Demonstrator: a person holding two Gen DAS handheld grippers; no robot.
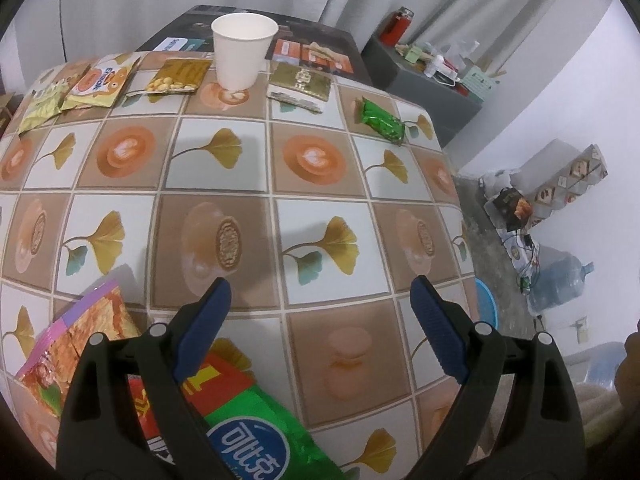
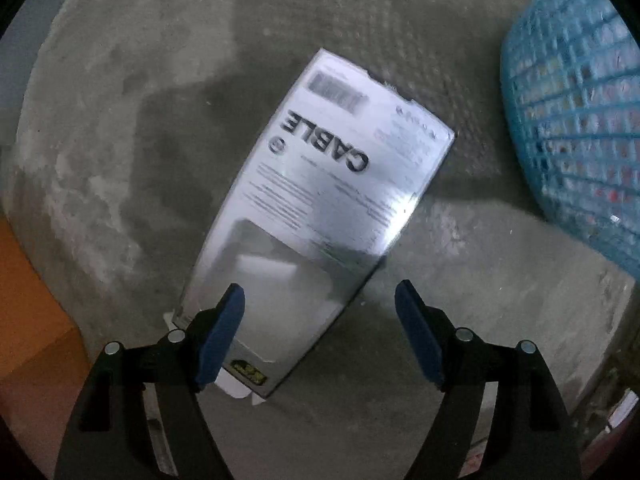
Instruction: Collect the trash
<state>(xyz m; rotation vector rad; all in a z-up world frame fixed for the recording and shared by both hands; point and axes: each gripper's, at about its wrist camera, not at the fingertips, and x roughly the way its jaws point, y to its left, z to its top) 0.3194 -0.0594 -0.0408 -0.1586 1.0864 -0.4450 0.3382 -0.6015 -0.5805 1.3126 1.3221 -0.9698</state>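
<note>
Your left gripper (image 1: 320,292) hangs over the near part of the table (image 1: 320,184), tilted downward, its blue pads spread wide with nothing between them. The table carries a tiled cloth printed with ginkgo leaves and coffee cups.

Along the far edge, left to right, lie a pale green packet (image 1: 40,106), an orange-and-cream snack packet (image 1: 98,82), a gold nut packet (image 1: 176,76), a white paper cup (image 1: 240,50) standing upright, a gold-and-white box (image 1: 300,86), and a green wrapper (image 1: 380,120) near the far right corner. At the near left corner lies an orange-and-pink snack bag (image 1: 76,340). Just beside it, partly under your left finger, lies a red-and-green packet with a blue oval label (image 1: 248,420).

Your right gripper (image 2: 320,296) points almost straight down at the concrete floor (image 2: 120,120). Its jaws also stand released, not pressing on anything. A flat white package marked CABLE (image 2: 320,200) lies on the floor below it, slanting from upper right to lower left. Its near end sits under the left pad; whether that pad touches it you cannot tell from this view. A blue mesh basket (image 2: 572,120) stands at the right edge of the view, near the package but apart from it. An orange surface (image 2: 28,300) shows at the left edge.
</note>
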